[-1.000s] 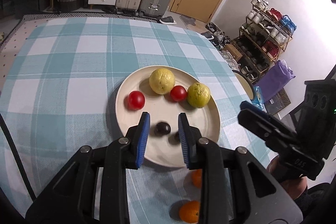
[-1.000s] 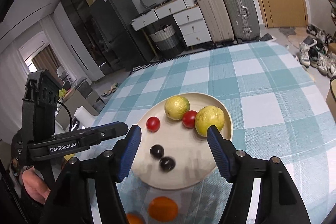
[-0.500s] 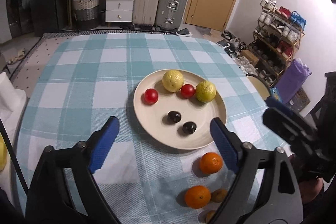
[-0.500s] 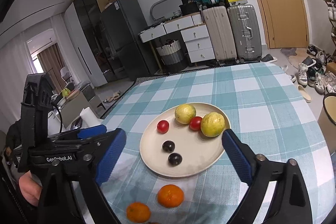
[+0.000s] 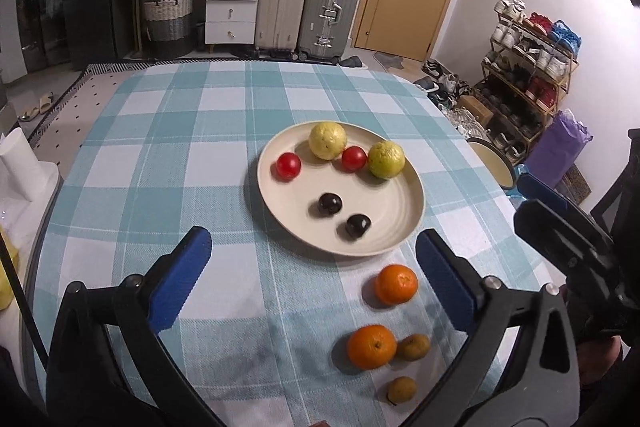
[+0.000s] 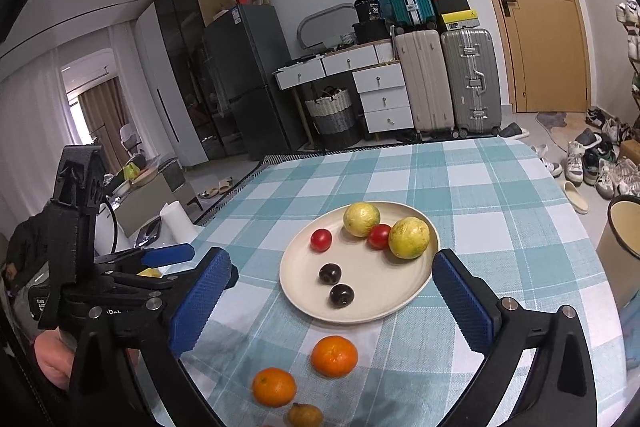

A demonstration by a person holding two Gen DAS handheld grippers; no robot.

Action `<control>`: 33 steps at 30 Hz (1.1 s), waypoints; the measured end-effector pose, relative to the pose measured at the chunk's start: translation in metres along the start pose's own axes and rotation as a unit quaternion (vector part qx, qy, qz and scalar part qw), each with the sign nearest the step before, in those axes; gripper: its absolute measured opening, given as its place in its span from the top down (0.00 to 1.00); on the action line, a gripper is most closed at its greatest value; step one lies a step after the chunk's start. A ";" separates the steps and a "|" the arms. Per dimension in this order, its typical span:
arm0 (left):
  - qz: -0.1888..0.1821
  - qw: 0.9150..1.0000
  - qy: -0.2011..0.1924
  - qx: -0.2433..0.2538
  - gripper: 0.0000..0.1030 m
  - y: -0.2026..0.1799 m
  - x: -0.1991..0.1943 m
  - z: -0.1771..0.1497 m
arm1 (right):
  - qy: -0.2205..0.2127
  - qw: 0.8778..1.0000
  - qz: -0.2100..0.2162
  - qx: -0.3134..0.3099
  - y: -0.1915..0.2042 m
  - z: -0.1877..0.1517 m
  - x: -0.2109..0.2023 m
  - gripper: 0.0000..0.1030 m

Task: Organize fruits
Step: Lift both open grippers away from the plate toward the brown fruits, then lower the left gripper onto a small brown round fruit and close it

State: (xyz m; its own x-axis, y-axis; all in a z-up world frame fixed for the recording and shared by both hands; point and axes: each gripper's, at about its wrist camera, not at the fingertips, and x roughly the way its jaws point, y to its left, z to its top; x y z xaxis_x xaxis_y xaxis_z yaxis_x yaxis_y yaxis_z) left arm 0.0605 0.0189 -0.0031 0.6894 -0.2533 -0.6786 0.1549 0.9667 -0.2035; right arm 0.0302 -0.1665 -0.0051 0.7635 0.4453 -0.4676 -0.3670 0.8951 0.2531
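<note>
At frame bottom, small brown fruit [image 6: 305, 415] cut off; both tongs [image 5: 310, 279] [image 6: 336, 301] opening, empty.

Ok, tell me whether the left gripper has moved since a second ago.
Yes. The left gripper has pulled back from the plate: earlier its fingers straddled the dark fruits on it; now they sit short of the rim, opening with nothing between them.

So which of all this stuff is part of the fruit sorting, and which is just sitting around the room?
Part of the job:
- plate holding yellow fruits, red fruits and dark fruits
- oranges and small brownish fruits on the checked tablecloth

Just lying about:
- suitcases
- drawers
- woven basket
- shoe rack
- paper roll
</note>
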 end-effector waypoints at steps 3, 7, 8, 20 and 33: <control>0.004 1.000 0.004 0.003 0.01 -0.003 -0.002 -0.006 | 0.000 1.000 0.003 0.001 0.002 -0.003 -0.004 0.00; 0.002 1.000 0.010 0.000 0.01 -0.003 -0.003 -0.018 | 0.002 1.000 0.002 0.000 0.005 -0.009 -0.009 0.00; 0.000 1.000 0.013 -0.001 0.01 -0.003 -0.003 -0.021 | 0.002 1.000 0.002 0.000 0.005 -0.009 -0.009 0.00; -0.036 0.998 0.046 -0.007 0.01 -0.002 -0.006 -0.058 | 0.007 1.000 -0.010 0.008 -0.001 -0.023 -0.020 0.00; -0.075 0.989 0.128 0.030 0.01 -0.032 0.010 -0.113 | 0.036 0.999 -0.016 0.025 -0.010 -0.046 -0.019 0.00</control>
State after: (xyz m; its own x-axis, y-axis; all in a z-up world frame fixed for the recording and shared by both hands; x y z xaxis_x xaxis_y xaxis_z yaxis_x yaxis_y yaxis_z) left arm -0.0175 -0.0182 -0.0836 0.4556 -0.3876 -0.8013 0.2898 0.9158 -0.2782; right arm -0.0049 -0.1831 -0.0374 0.7337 0.4176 -0.5359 -0.3142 0.9079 0.2774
